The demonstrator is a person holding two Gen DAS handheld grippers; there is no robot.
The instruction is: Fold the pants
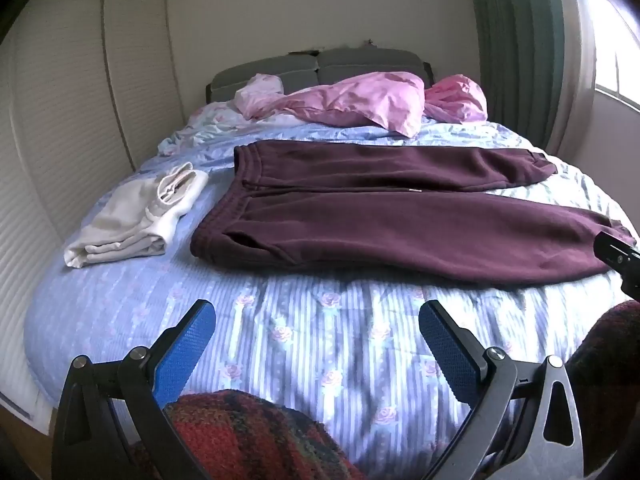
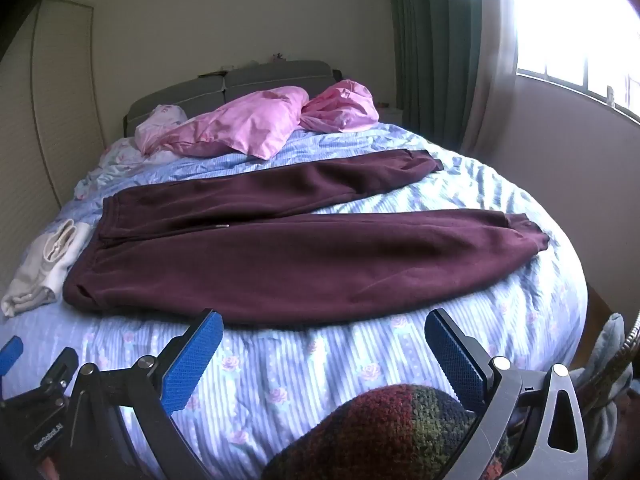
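I hold both tools tilted down over the near bed edge. My left gripper and right gripper gape wide, empty, short of the maroon pants spread flat.

Only lettering I can spot: small white print on my left gripper body, lower left of the right wrist view, reading roughly "GenRobot.AI".
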